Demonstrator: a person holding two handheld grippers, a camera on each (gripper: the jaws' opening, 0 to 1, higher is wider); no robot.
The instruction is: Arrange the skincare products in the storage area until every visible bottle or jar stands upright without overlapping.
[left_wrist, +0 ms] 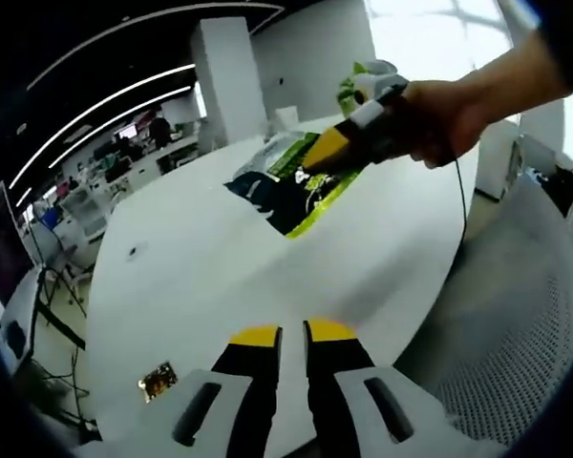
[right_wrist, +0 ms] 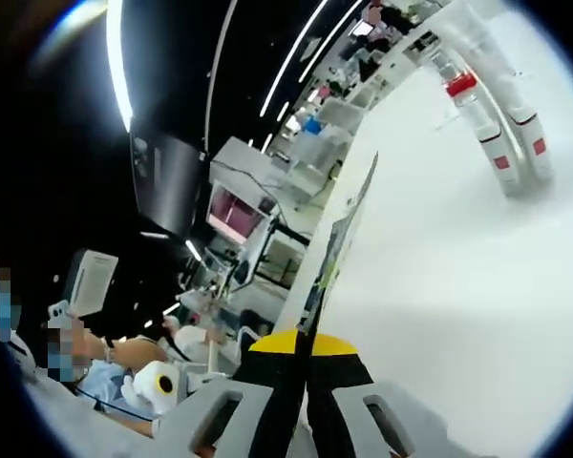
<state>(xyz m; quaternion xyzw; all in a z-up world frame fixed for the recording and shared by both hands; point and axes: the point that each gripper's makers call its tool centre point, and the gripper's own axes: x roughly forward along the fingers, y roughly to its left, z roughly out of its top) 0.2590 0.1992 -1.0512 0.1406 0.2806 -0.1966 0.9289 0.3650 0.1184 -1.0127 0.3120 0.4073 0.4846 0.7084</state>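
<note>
In the left gripper view the left gripper (left_wrist: pixel 293 336) hovers low over the near part of a white table (left_wrist: pixel 201 267), its yellow-tipped fingers (left_wrist: pixel 256 336) nearly together with a thin gap and nothing between them. A small dark tag (left_wrist: pixel 159 380) lies on the table just left of them. Farther along, the right gripper (left_wrist: pixel 327 148), held in a person's hand (left_wrist: pixel 441 116), has its fingers pinched on a flat printed packet (left_wrist: pixel 288 186) of dark blue, green and white that rests on the table. A perforated white chair (left_wrist: pixel 516 315) stands to the right, and beyond the table are a white pillar (left_wrist: pixel 227 78), desks and ceiling light strips. The right gripper view shows that packet edge-on, clamped between the fingers, and far across the table a row of white skincare bottles (right_wrist: pixel 501 143) with red bands, standing close together.
</note>
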